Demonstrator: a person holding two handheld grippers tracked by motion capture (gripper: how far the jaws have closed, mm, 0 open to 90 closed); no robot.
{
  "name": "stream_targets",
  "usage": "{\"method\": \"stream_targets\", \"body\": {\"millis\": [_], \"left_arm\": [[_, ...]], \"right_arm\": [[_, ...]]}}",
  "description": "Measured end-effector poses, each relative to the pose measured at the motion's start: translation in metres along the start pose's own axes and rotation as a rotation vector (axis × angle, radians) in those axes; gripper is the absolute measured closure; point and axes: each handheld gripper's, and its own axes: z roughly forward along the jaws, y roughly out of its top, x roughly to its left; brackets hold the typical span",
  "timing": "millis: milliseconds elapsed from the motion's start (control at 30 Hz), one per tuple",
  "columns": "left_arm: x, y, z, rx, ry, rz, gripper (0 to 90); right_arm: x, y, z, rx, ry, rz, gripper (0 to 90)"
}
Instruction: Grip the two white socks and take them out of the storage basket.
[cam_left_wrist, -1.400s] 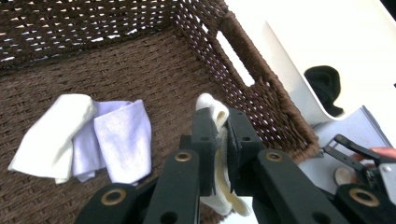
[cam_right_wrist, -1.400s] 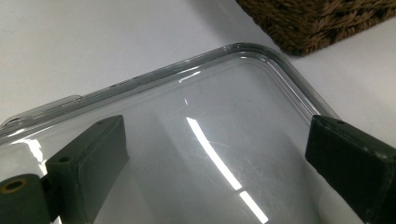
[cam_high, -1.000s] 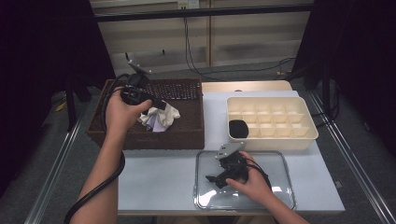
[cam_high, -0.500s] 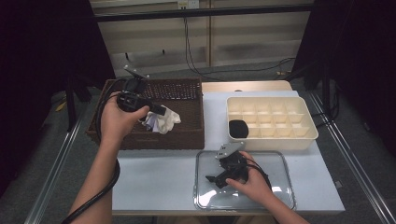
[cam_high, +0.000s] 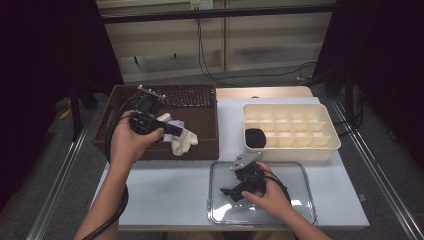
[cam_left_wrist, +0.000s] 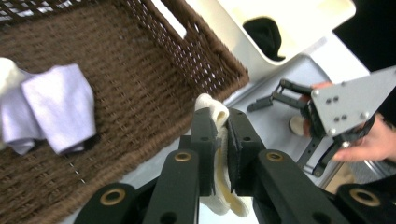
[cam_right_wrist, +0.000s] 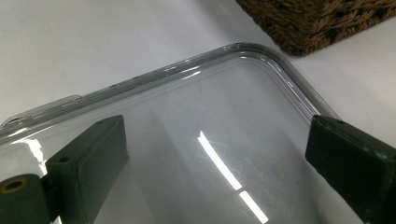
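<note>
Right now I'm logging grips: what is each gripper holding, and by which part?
Left gripper: cream sock, pinched mid-length. Right gripper: open, nothing held.

No text, label, brand, number or sign can be read in any of these views.

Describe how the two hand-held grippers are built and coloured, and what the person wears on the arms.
Both are black. The left gripper has two blocky jaws on linked bars with brass-coloured pivots, and a black cable trails along the forearm. The right gripper carries a grey three-cornered plate with small screws. The forearms are bare, no sleeves.
</note>
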Motion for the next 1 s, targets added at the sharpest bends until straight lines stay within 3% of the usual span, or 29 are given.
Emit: {"method": "stream_targets", "body": {"millis": [333, 400, 433, 467, 533, 633, 767, 900, 1000], "left_arm": [[-0.006, -0.025, 0.02, 0.011, -0.03, 0.02, 82.5], [-0.009, -0.027, 0.021, -0.011, -0.036, 0.011, 82.5], [-0.009, -0.027, 0.02, 0.003, -0.031, 0.036, 82.2], [-0.012, -0.028, 0.02, -0.016, -0.025, 0.012, 81.0], [-0.012, -0.027, 0.02, -0.027, -0.029, 0.026, 73.3], [-0.014, -0.025, 0.018, -0.062, -0.012, 0.037, 53.1], [-0.014, -0.02, 0.015, -0.087, 0.063, 0.084, 33.4], [-0.007, -0.014, 0.015, -0.092, 0.117, 0.101, 25.0], [-0.001, -0.011, 0.017, -0.102, 0.148, 0.081, 21.8]], "right_arm": [[0.0, 0.0, 0.0, 0.003, 0.001, -0.003, 5.1], [0.0, 0.0, 0.0, 0.004, 0.0, -0.001, 5.1], [0.0, 0.0, 0.0, 0.004, 0.001, -0.002, 5.1], [0.0, 0.0, 0.0, 0.004, 0.0, -0.002, 5.1], [0.0, 0.0, 0.0, 0.002, 0.0, -0.005, 5.1], [0.0, 0.0, 0.0, 0.0, -0.003, 0.0, 5.1], [0.0, 0.0, 0.0, 0.0, -0.001, 0.0, 5.1], [0.0, 0.0, 0.0, 0.0, -0.001, -0.001, 5.1], [0.0, 0.0, 0.0, 0.0, -0.001, -0.001, 5.1]]}}
